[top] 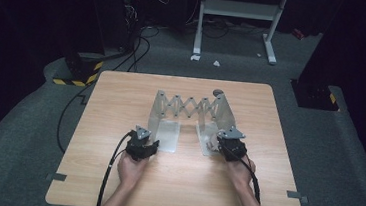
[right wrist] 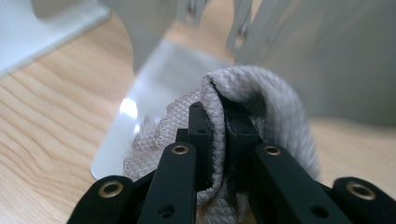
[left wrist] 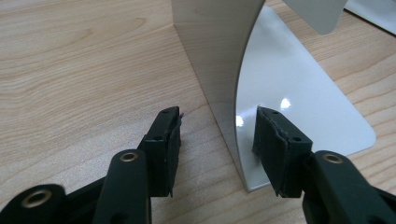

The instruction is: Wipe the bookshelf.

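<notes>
Rack (top: 190,106): metal scissor-lattice bookend, mid-counter (top: 113,187), two flat feet toward the person.
Left gripper (left wrist: 217,140): jaws open, straddling the left upright's edge, likely to steady it.
Right gripper (right wrist: 217,135): jaws closed on grey cloth (right wrist: 275,107), over the right foot, seemingly for wiping.
Room: bare counter all round; lattice crowds the cloth.

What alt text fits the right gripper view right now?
The right gripper has its jaws shut on a grey textured cloth, held over the metal rack's shiny base plate on the wooden table.
</notes>
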The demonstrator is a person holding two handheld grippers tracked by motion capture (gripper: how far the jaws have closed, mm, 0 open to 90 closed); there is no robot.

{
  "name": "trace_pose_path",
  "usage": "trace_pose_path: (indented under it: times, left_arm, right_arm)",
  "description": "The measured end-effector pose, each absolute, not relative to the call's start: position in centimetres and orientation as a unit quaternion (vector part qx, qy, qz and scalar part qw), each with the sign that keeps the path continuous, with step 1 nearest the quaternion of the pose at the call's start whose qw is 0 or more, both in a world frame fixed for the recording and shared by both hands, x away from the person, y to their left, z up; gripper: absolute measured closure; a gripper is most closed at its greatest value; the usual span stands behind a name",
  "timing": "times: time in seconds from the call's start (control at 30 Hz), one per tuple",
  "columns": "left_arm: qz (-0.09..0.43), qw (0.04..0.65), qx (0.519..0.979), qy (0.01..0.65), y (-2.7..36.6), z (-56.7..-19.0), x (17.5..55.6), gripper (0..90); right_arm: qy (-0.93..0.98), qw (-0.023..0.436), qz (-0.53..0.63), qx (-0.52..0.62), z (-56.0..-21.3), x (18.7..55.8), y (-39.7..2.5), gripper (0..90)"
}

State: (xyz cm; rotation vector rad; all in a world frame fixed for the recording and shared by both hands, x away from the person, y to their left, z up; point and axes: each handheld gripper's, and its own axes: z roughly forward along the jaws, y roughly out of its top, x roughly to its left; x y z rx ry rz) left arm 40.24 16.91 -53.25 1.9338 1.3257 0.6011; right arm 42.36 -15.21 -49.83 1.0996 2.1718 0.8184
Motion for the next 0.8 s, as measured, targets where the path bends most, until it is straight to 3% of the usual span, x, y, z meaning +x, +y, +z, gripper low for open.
trace_pose_path:
  times: [0.13, 0.4, 0.8]
  left_arm:
    - [0.232, 0.353, 0.747, 0.513, 16.9, -53.3, 40.2, 51.1]
    - [0.232, 0.353, 0.747, 0.513, 16.9, -53.3, 40.2, 51.1]
    - [0.233, 0.353, 0.748, 0.512, 16.9, -53.3, 40.2, 51.1]
  right_arm:
    - [0.817, 0.284, 0.289, 0.41, -50.8, 42.6, -15.2, 83.5]
    - [0.785, 0.343, 0.328, 0.399, -44.7, 41.7, -16.0, 83.5]
    - [0.765, 0.369, 0.348, 0.396, -40.7, 42.9, -16.0, 83.5]
